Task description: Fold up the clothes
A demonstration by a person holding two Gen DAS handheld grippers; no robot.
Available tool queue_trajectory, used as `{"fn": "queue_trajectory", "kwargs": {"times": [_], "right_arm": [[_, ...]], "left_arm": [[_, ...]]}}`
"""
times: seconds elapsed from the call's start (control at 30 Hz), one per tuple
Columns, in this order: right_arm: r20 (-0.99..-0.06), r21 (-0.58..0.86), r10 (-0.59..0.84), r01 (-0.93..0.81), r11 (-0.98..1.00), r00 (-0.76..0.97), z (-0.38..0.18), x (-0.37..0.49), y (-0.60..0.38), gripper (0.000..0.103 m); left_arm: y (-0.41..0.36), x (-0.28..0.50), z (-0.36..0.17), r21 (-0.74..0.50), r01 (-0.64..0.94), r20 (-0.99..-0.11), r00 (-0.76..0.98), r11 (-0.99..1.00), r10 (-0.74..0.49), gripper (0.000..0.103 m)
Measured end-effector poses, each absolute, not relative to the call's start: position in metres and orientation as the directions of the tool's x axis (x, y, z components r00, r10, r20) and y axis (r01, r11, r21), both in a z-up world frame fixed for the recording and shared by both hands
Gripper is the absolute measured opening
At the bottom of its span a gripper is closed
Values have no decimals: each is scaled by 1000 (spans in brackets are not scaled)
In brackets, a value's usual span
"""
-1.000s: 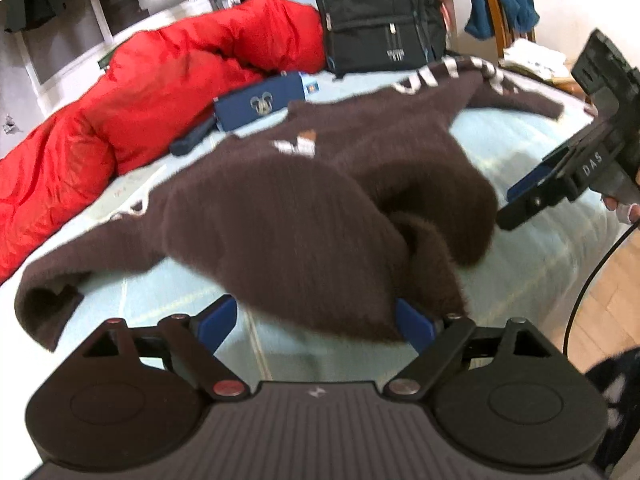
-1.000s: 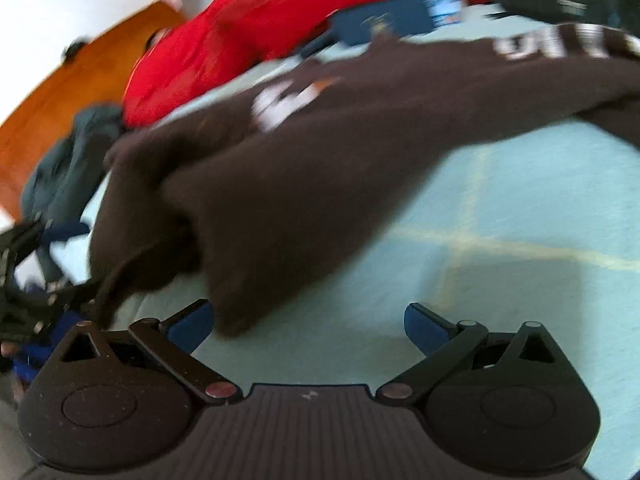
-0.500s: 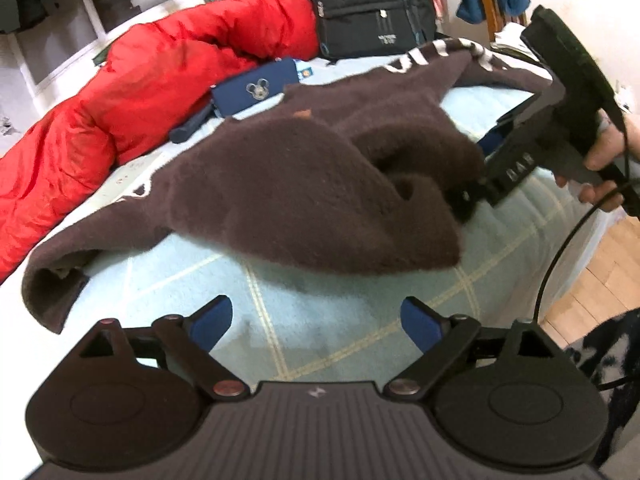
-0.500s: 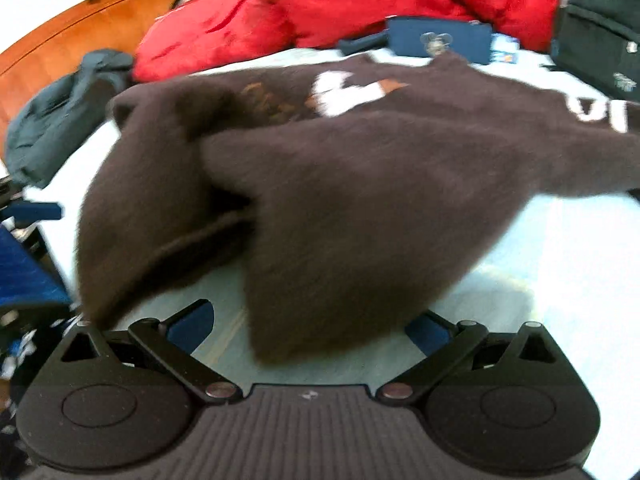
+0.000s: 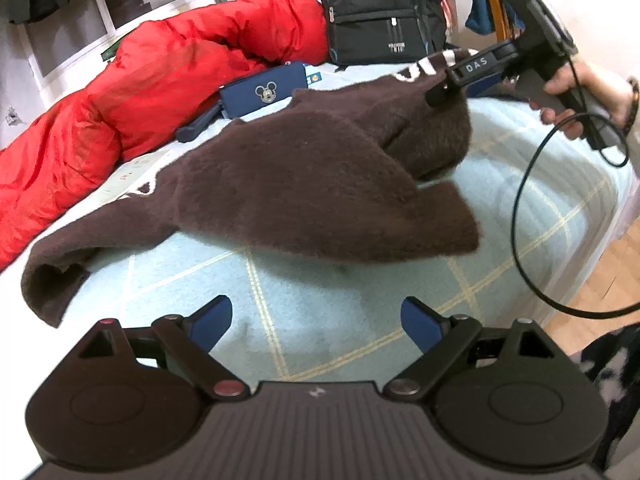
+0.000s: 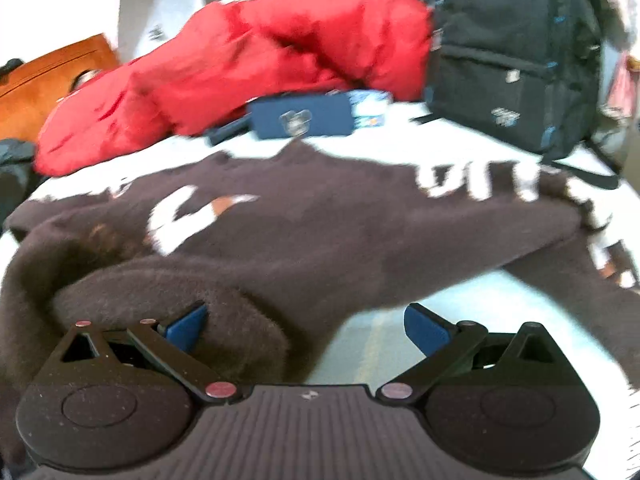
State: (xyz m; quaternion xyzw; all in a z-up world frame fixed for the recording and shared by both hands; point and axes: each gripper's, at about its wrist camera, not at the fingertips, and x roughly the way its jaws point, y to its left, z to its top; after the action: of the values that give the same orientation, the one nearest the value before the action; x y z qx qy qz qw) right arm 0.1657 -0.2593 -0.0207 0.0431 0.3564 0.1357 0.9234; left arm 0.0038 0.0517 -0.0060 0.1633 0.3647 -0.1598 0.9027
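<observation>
Left wrist view shows the left gripper (image 5: 316,320) wide open and empty above the bed's (image 5: 360,300) near edge, the brown sweater (image 5: 304,184) lying rumpled across the middle. Toward the right edge, the right gripper (image 6: 306,324) also gapes, sweater fabric between its fingers unpinched. Mid-fold, I judge; next, closing on a hem.

The left gripper (image 5: 316,320) hangs low over the bed's near edge, jaws wide apart — nothing between them. The right gripper (image 6: 306,322) is also spread wide; a hand (image 5: 580,92) grips its handle.
</observation>
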Motion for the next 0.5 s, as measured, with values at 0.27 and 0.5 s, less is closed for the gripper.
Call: {"fn": "queue_trajectory", "kwargs": {"times": [0.27, 0.5], "right_arm": [[-653, 201, 413, -381, 902, 635, -25, 112, -260, 103], [-642, 257, 511, -468, 846, 571, -39, 71, -262, 103]], "left_arm": [[52, 9, -13, -7, 461, -726, 608, 887, -321, 91], [51, 23, -24, -182, 449, -708, 558, 875, -434, 90]]}}
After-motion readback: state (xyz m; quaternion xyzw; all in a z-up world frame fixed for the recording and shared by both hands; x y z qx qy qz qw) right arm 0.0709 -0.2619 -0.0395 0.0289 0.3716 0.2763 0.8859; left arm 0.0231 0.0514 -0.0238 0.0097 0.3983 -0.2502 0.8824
